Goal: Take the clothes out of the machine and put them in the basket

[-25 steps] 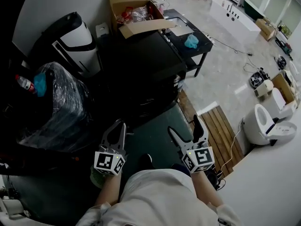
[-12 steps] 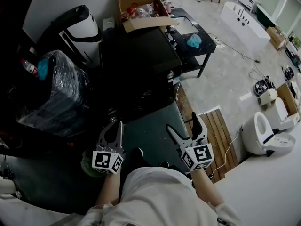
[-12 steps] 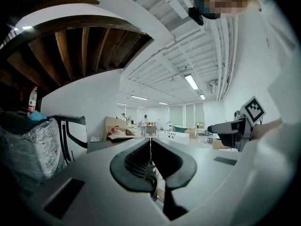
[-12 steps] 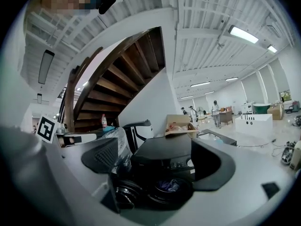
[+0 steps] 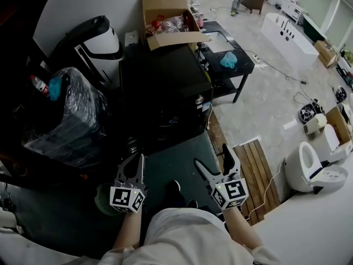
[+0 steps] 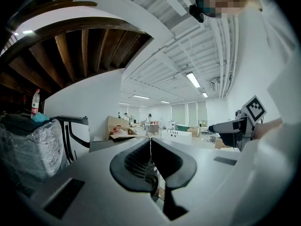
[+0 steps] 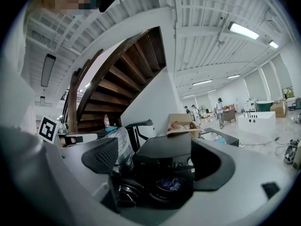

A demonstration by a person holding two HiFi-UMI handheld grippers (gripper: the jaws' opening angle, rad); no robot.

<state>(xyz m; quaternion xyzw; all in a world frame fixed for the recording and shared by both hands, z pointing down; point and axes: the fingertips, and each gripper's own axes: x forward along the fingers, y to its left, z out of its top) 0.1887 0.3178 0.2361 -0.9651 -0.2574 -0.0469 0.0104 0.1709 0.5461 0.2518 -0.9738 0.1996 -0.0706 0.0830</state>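
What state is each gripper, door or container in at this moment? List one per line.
Left gripper: shut, nothing between its jaws.
Right gripper: open, holding nothing.
Washing machine door: swung open.
Clothes: inside the drum, not yet taken out.
Cardboard box: flaps open.

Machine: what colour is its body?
The machine is black; the head view shows it best.
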